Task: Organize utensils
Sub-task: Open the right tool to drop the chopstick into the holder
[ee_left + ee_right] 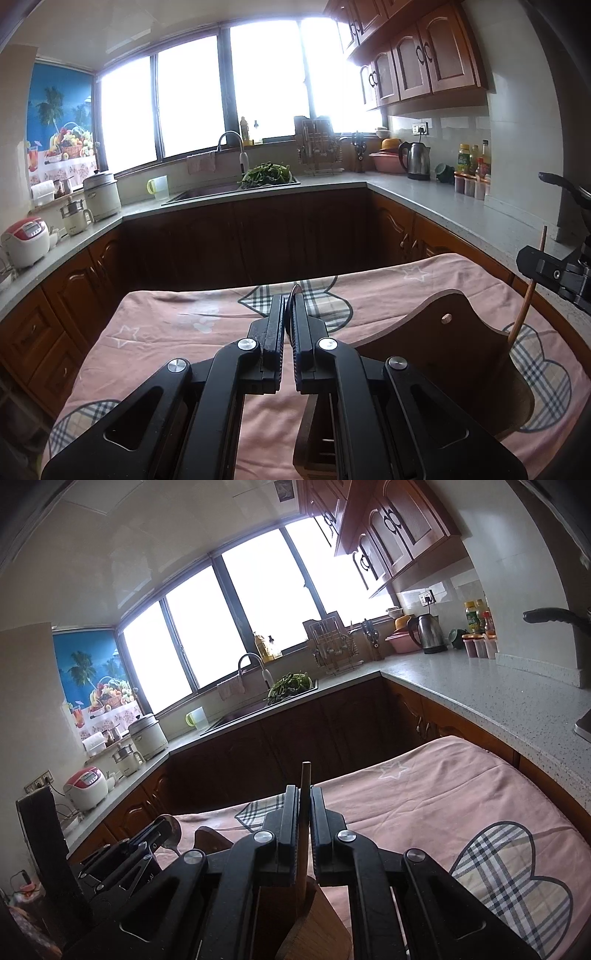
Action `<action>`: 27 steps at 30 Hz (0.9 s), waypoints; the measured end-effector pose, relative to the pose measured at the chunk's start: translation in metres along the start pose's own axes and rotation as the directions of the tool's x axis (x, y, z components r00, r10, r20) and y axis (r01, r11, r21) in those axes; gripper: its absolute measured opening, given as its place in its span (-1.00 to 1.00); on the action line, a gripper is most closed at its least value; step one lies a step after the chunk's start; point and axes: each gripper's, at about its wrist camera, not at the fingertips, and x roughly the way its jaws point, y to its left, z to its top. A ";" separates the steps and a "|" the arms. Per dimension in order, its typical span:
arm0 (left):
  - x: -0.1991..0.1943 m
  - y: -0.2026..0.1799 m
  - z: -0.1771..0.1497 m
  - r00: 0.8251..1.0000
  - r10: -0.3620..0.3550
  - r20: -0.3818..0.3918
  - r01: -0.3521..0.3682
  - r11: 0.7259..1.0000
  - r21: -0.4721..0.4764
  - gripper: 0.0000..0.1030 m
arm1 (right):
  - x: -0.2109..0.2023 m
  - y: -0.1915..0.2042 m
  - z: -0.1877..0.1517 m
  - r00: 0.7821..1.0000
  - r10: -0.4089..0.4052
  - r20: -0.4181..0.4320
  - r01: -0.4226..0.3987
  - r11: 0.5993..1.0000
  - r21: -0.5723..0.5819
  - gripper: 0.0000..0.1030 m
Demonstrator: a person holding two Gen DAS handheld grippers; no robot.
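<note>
Two grippers, both clamped: your left gripper pinches a metal spoon, your right gripper a wooden chopstick, each above the wooden holder on the pink cloth.

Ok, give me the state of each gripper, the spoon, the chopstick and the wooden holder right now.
left gripper: shut on metal spoon
metal spoon: held, bowl up
right gripper: shut on wooden chopstick
wooden chopstick: held upright, lower end in holder
wooden utensil holder: standing on pink cloth
</note>
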 end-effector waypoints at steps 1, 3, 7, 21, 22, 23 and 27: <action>0.001 0.000 0.000 1.000 -0.008 -0.008 0.008 1.000 -0.001 -0.93 | 0.001 -0.001 0.000 1.000 0.004 -0.010 -0.004 1.000 0.006 -0.85; 0.001 0.001 0.001 1.000 -0.016 -0.019 0.016 1.000 -0.001 -0.92 | 0.002 -0.003 -0.002 1.000 0.002 -0.021 -0.002 1.000 0.014 -0.81; 0.001 -0.001 0.002 0.999 -0.023 -0.032 0.024 1.000 0.012 -0.91 | 0.000 -0.005 -0.004 0.999 0.001 -0.033 -0.001 1.000 0.026 -0.81; -0.022 0.007 0.009 1.000 -0.004 -0.017 0.004 1.000 -0.012 0.35 | -0.017 -0.011 0.002 0.998 0.033 -0.045 -0.029 0.995 0.091 0.12; -0.027 0.010 0.009 1.000 -0.007 -0.014 0.006 1.000 -0.019 0.40 | -0.022 -0.012 0.003 0.999 0.039 -0.037 -0.035 0.995 0.097 0.34; -0.031 0.013 0.009 1.000 -0.004 -0.016 0.004 1.000 -0.025 0.54 | -0.027 -0.012 0.004 0.999 0.042 -0.028 -0.039 0.994 0.102 0.40; -0.050 0.029 0.006 1.000 -0.014 -0.027 0.012 0.998 -0.067 0.68 | -0.048 -0.011 0.006 0.998 0.057 -0.015 -0.055 0.993 0.105 0.54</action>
